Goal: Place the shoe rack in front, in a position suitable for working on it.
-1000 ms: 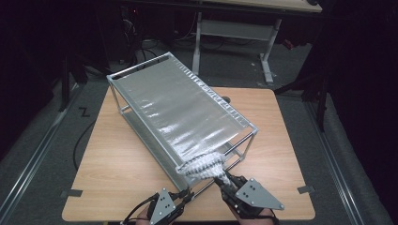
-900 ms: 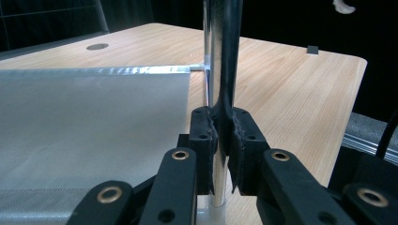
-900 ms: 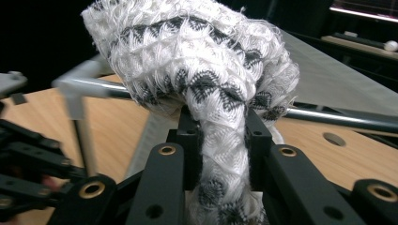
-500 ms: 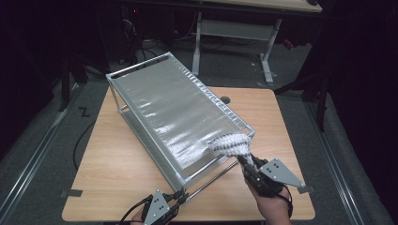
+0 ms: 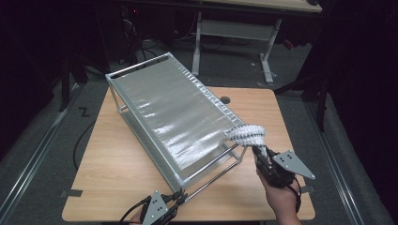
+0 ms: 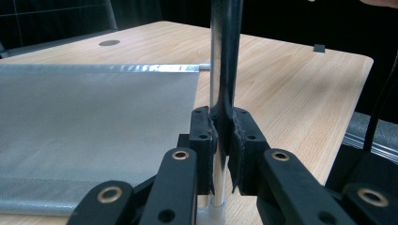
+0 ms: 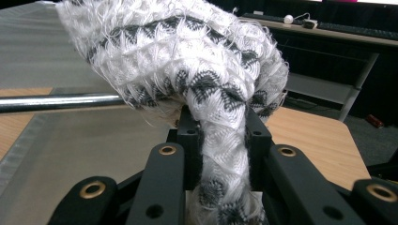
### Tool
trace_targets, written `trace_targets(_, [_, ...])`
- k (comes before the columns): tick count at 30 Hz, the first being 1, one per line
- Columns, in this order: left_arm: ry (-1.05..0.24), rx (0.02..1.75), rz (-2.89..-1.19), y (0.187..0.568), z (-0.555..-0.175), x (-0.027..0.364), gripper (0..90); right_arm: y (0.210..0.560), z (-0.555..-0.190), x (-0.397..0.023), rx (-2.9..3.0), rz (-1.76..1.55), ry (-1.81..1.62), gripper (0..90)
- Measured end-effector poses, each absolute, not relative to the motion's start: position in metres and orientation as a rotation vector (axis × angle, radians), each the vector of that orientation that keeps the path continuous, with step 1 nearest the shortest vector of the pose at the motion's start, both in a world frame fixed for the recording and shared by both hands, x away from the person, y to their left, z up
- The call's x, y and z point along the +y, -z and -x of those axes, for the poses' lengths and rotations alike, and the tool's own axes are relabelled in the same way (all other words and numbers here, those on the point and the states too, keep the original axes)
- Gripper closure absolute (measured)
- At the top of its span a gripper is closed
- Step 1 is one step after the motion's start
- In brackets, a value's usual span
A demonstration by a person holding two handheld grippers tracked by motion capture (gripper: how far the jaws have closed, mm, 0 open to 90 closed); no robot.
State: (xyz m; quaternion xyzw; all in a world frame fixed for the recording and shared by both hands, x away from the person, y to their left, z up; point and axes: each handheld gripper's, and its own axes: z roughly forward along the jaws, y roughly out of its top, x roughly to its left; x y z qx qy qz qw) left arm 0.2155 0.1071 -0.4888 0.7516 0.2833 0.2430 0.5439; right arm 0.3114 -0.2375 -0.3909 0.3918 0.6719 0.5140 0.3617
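While the left gripper stays out of the wiping, it does the steadying: at the table's near-left edge its jaws are pinched on a chrome leg of the rack, and in the left gripper view the pads press the tube from both sides. To its right the rack lies across the table — its long axis runs from the far left corner toward the near right, its mesh shelf tilted up toward the camera. Further right, at the rack's near-right corner, the cloth sits bunched against the rim. The right gripper has its jaws clamped on a twisted neck of that cloth; in the right gripper view the white-and-grey knit balloons above the pads and points away from the hand, toward the shelf. The cloth's long axis follows the gripper, up and slightly left in the high view. Judged by position, the wipe is at one end of the rim — the shelf's broad face and far edge look left to do, though no dirt or streak shows either way.
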Motion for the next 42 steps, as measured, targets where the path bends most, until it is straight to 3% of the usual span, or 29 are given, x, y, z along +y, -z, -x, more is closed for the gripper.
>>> trace_targets(25, [-0.555,0.655,-1.792,0.488,-0.221,0.105,80.6,0.454,-0.328,-0.209,2.07,-1.047,-1.161,75.9])
trace_targets(42, [-0.551,0.658,-1.788,0.488,-0.221,0.106,80.7,0.411,-0.318,-0.229,1.792,-1.031,-1.291,74.8])
